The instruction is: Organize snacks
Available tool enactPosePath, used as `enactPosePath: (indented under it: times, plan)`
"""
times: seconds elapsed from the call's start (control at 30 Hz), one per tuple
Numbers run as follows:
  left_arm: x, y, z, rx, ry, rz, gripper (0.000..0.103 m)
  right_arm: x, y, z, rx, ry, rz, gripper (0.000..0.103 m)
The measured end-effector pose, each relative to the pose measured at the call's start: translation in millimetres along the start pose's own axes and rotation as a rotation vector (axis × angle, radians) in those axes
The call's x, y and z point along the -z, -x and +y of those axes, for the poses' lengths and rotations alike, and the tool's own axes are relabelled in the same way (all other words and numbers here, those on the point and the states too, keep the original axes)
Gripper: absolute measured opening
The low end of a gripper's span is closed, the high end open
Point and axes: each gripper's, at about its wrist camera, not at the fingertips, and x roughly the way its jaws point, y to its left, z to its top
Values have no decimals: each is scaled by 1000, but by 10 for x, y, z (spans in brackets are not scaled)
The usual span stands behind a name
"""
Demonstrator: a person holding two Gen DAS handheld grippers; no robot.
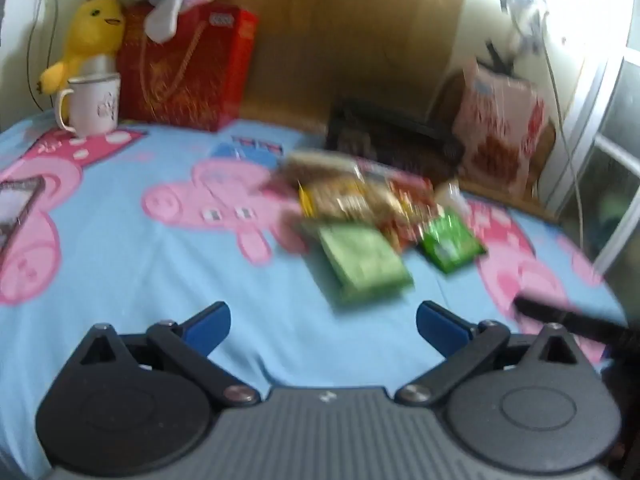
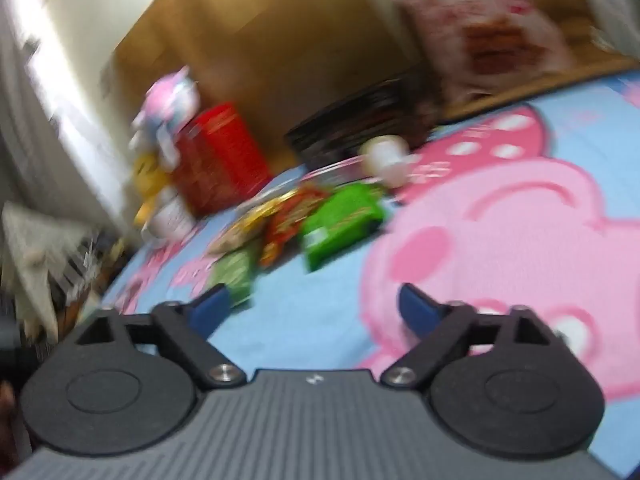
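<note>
Covering the frame: one blue sheet (image 1: 120,264). Standing upper left: one red bag (image 1: 188,68). Lying at centre: two green packets (image 1: 364,264) (image 1: 452,242) before blurred snacks (image 1: 352,196), uncounted. Hovering low, spread, holding nothing: left gripper (image 1: 323,326), right gripper (image 2: 313,309).

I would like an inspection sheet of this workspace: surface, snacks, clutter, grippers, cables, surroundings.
Surface: blue cartoon-pig sheet.
Job's things: snack packets heaped together, blurred; large green packet nearest, small green packet on its right, red and yellow packets behind.
Clutter: white mug, yellow plush duck, red gift bag, phone, dark tray.
Grippers: left gripper open, empty; right gripper open, empty.
Cables: thin wires on left wall.
Surroundings: wooden headboard, window.
</note>
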Motion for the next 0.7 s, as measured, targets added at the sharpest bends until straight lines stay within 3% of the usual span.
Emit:
enactPosePath:
  times: [0.03,0.07,0.23,0.37,0.47,0.5,0.57,0.7]
  plan:
    - [-57,-3,45,10,9,-9,95,-45,-70,54,-15,27,21,63]
    - [-126,-15,95,29,17,-15,93,-104,-138,92,-31,39,35,60]
    - [-520,-334,272,136,77,7,79,-444,-581,251,-81,18,40,49]
    - [-750,-730,429,221,182,72,68,-625,-897,194,-76,-15,145,42]
    - [-834,-1024,474,290,232,125,54,-637,-1090,92,-79,-85,213,36]
    - [-840,-1100,466,287,241,144,44,-639,-1160,76,-86,-89,231,26]
    - [-830,-1183,444,271,237,168,31,-617,-1254,40,-80,-111,290,22]
    - [-895,-1037,359,337,236,145,30,-769,-1058,115,-112,-10,224,19]
